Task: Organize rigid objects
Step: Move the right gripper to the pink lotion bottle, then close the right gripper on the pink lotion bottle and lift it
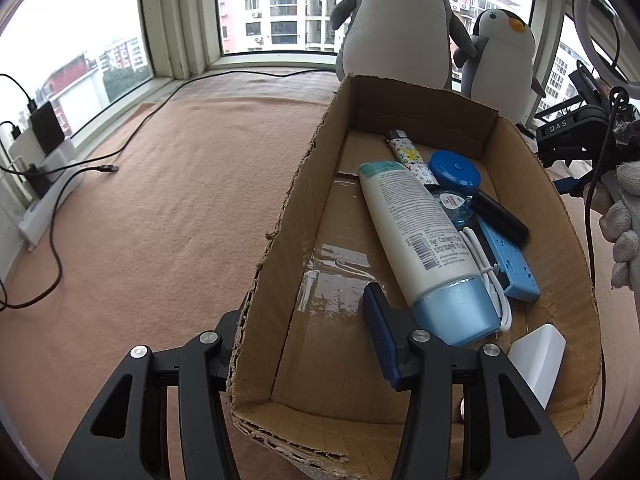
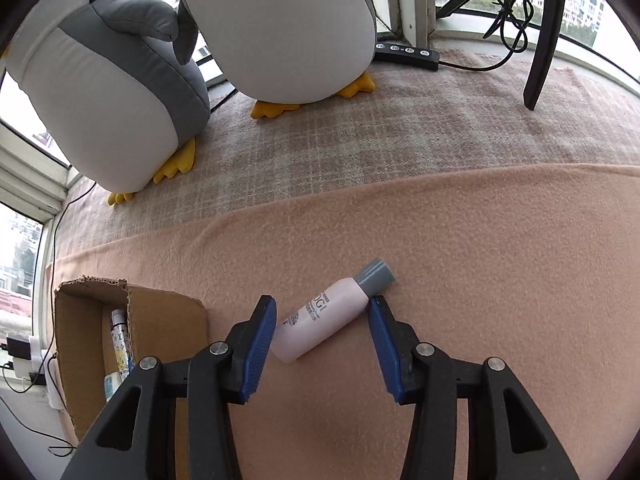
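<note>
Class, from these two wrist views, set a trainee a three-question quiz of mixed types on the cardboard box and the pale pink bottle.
1. True or false: the pale pink bottle with a grey cap lies on its side on the peach blanket.
2. What does the left gripper straddle? A) the near left wall of the brown cardboard box B) the blue round lid C) the small penguin plush
3. Fill in: the right gripper is ___ around the bottle.

Key: 1 true; 2 A; 3 open, its fingers either side of the bottle.
</note>
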`<state>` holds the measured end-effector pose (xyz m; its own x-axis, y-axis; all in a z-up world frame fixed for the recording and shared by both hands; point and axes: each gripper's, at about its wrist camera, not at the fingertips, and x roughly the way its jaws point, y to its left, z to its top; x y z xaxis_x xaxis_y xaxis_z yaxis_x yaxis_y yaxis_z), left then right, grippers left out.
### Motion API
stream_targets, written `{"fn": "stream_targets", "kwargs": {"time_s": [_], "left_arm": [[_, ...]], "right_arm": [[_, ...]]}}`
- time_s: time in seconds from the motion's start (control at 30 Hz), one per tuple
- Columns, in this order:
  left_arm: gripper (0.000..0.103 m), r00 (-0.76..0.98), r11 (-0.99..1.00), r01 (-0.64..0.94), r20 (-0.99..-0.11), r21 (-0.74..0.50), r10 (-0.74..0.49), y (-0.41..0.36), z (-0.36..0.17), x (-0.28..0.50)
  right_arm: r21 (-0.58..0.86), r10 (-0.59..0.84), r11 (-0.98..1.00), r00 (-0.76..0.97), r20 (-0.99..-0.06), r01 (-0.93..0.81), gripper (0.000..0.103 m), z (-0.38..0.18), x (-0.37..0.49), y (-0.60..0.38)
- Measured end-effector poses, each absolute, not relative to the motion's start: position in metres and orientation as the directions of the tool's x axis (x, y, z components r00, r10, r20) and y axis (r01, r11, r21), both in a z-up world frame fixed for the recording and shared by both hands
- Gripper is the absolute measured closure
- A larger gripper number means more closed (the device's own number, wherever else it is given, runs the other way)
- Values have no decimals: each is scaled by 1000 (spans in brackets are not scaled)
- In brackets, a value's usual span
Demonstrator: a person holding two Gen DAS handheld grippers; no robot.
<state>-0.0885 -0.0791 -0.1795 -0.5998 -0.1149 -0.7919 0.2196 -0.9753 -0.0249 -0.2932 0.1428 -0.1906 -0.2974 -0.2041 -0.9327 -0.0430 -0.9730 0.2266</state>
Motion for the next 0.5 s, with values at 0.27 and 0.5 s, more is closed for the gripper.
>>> {"fn": "stream_targets", "kwargs": {"time_s": [0.27,0.5], "left_arm": [[54,-601,-976,216,-792,-33,-106,-78,-180,-90],[54,-600,-976,216,-793,-33,-106,-78,-180,-89]], "right_arm": [[165,-191,-980,-306,-933,108,73,-190,-280,141],[133,-187,-974,-324,-927,182,85,-191,-275,146]]}}
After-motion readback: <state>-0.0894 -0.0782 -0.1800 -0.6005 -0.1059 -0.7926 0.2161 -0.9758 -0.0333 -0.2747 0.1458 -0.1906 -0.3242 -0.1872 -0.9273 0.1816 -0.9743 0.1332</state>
